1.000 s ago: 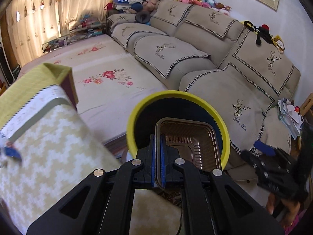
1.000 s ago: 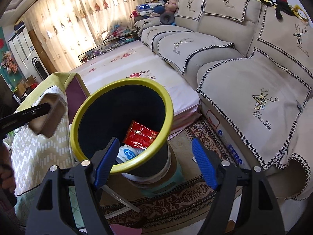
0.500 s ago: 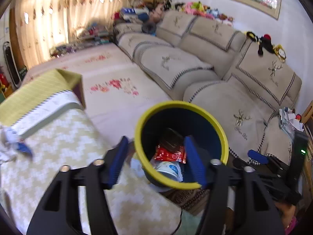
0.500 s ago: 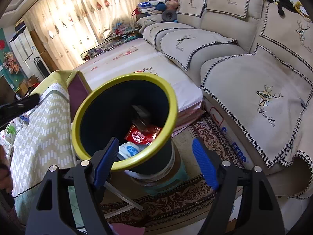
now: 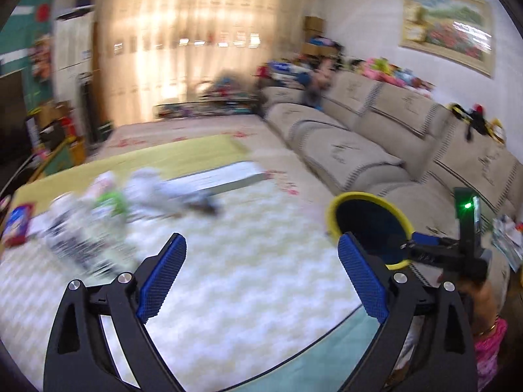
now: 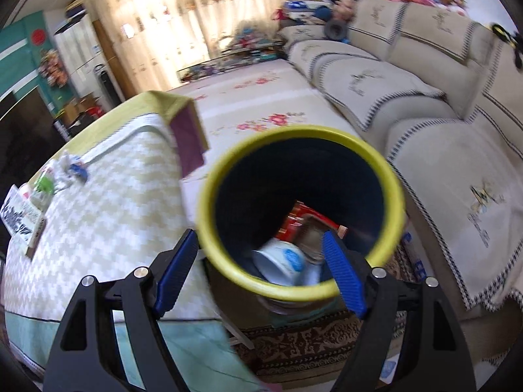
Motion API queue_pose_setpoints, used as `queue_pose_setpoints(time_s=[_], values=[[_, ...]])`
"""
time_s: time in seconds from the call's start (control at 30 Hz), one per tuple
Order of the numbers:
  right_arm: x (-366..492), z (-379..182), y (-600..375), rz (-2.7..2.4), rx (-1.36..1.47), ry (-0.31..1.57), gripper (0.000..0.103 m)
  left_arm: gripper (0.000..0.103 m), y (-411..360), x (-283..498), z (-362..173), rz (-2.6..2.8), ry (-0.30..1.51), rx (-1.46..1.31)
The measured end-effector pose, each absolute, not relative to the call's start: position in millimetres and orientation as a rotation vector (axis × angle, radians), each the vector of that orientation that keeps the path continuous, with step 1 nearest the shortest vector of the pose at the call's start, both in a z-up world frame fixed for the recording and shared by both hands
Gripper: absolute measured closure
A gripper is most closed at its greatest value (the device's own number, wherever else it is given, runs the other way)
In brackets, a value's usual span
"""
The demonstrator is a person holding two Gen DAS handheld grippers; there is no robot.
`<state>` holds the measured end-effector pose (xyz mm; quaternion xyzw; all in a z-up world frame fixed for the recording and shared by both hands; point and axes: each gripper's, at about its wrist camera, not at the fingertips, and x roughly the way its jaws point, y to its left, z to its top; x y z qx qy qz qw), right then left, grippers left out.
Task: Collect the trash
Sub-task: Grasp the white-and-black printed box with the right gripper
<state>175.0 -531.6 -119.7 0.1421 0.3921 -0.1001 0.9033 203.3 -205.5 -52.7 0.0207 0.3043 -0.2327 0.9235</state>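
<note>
The yellow-rimmed dark bin (image 6: 304, 215) stands beside the table and holds a red packet (image 6: 295, 219), a white cup (image 6: 284, 261) and a brown tray (image 6: 310, 235). My right gripper (image 6: 261, 271) is open and empty, just above the bin's near rim. My left gripper (image 5: 261, 277) is open and empty over the tablecloth (image 5: 228, 277), with the bin (image 5: 369, 225) to its right. Blurred trash lies on the table at the left: a crumpled white and green wrapper (image 5: 98, 205) and a red and blue packet (image 5: 16, 225). The right gripper shows in the left wrist view (image 5: 434, 251).
A beige sofa (image 6: 425, 98) runs along the right. A floral mat (image 6: 261, 104) lies beyond the table. A patterned rug (image 6: 310, 343) lies under the bin. A printed paper (image 6: 19, 215) lies at the table's left edge.
My left gripper let go of the brown tray, which dropped into the bin, then swung left over the table. My right gripper shifted a little left over the bin.
</note>
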Motion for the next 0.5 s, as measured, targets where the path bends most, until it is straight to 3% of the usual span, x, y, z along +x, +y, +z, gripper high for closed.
queue_pose_setpoints(time_s=[0.3,0.5], values=[[227.3,-94.3,-433.2,-0.016,0.138,0.822,0.028,0.01,-72.8,188.7,-65.4,-0.268,0.631,-0.082],[254.0,-84.1,-350.5,0.157,0.059,0.829,0.028,0.01,-31.9,185.2,-63.1,-0.198,0.598,-0.123]])
